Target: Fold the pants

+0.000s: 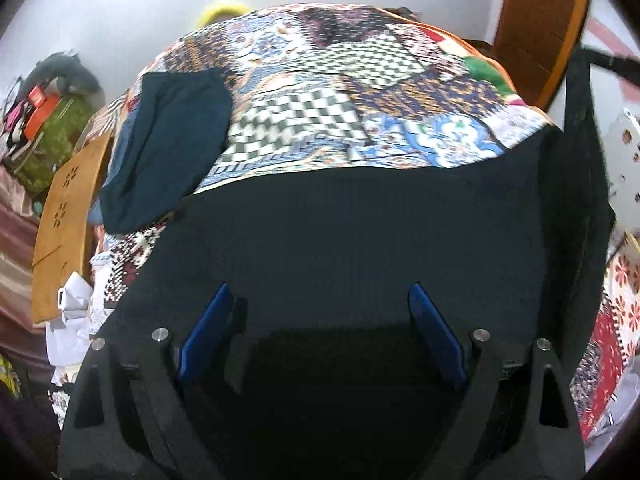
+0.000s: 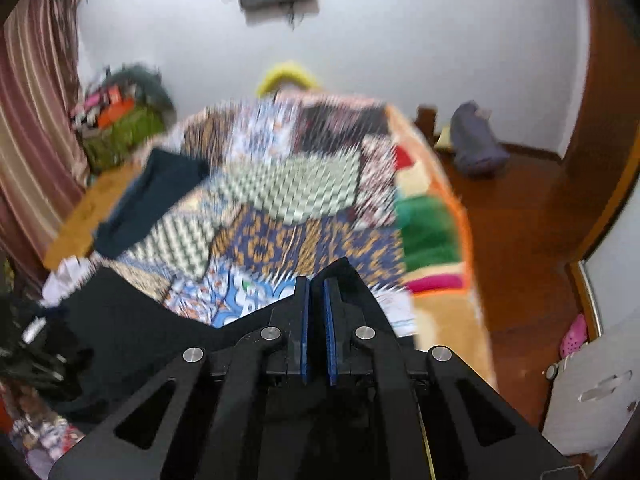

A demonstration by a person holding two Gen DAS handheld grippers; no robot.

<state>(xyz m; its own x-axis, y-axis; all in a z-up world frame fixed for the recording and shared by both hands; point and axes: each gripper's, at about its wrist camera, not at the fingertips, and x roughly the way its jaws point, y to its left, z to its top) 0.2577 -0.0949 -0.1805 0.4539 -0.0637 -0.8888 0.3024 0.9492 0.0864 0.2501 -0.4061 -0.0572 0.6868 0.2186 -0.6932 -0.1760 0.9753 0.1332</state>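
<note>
Black pants [image 1: 340, 232] lie spread on a patchwork bed cover [image 1: 320, 92]. My left gripper [image 1: 322, 300] is open just above the pants, blue pads [image 1: 208, 328] wide apart, holding nothing. At the right of the left wrist view a strip of the pants [image 1: 584, 168] is lifted upright. In the blurred right wrist view my right gripper [image 2: 317, 284] is shut on black pants fabric [image 2: 132, 328] that hangs from its tips down to the left. The blue pads [image 2: 304, 332] stand almost together.
A folded dark teal garment [image 1: 168, 148] lies at the bed's far left, also in the right wrist view [image 2: 152, 204]. A wooden board [image 1: 64, 236] stands at the left edge. Clutter [image 2: 120, 120] is piled by the wall. Wooden floor [image 2: 520, 220] lies to the right of the bed.
</note>
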